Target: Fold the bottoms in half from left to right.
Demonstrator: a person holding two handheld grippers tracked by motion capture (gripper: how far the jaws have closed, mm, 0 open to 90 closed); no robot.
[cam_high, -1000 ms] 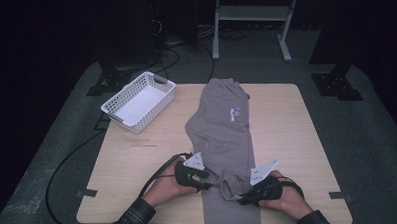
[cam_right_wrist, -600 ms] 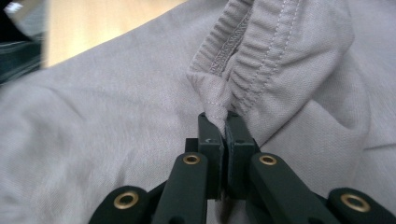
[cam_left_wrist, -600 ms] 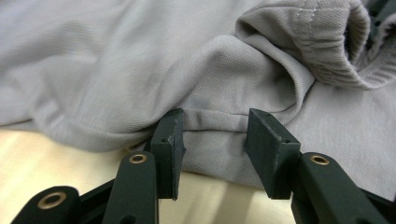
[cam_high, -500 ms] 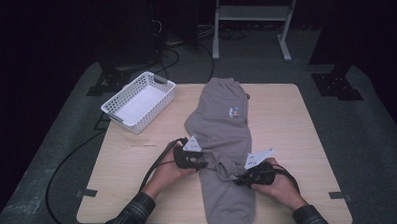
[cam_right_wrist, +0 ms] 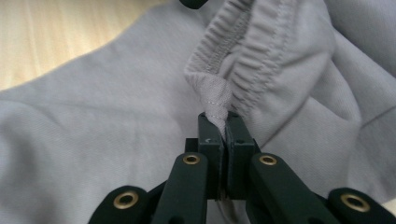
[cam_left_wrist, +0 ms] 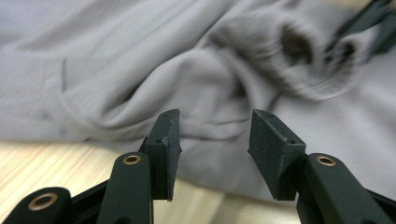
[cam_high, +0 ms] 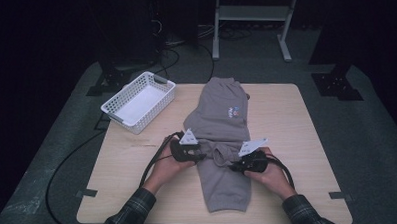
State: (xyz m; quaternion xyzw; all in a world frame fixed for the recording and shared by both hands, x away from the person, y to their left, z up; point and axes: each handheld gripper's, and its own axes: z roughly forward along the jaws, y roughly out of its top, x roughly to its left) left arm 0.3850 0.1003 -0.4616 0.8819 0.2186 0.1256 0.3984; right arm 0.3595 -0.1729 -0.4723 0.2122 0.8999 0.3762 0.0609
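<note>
A grey garment (cam_high: pixel 226 118) with a small chest print lies lengthwise down the middle of the wooden table (cam_high: pixel 296 125). My left gripper (cam_high: pixel 201 156) is at its left edge, midway along. In the left gripper view that gripper (cam_left_wrist: pixel 215 140) stands open and has just opened a little; the grey cloth (cam_left_wrist: pixel 140 56) lies just beyond the pads, not pinched. My right gripper (cam_high: pixel 233 167) is over the garment's right side. In the right gripper view it (cam_right_wrist: pixel 223 126) is shut on a fold of cloth beside the gathered elastic band (cam_right_wrist: pixel 243 46), lifting it off the layer below (cam_right_wrist: pixel 93 140).
A white plastic basket (cam_high: pixel 137 102) stands at the table's back left corner. Black cables (cam_high: pixel 80 153) trail off the left edge to the floor. A metal stand (cam_high: pixel 249 23) is behind the table. Bare wood lies on both sides of the garment.
Both hands have moved away from the front edge toward the table's middle, bringing bunched cloth with them. The left jaws now stand apart, off the cloth.
</note>
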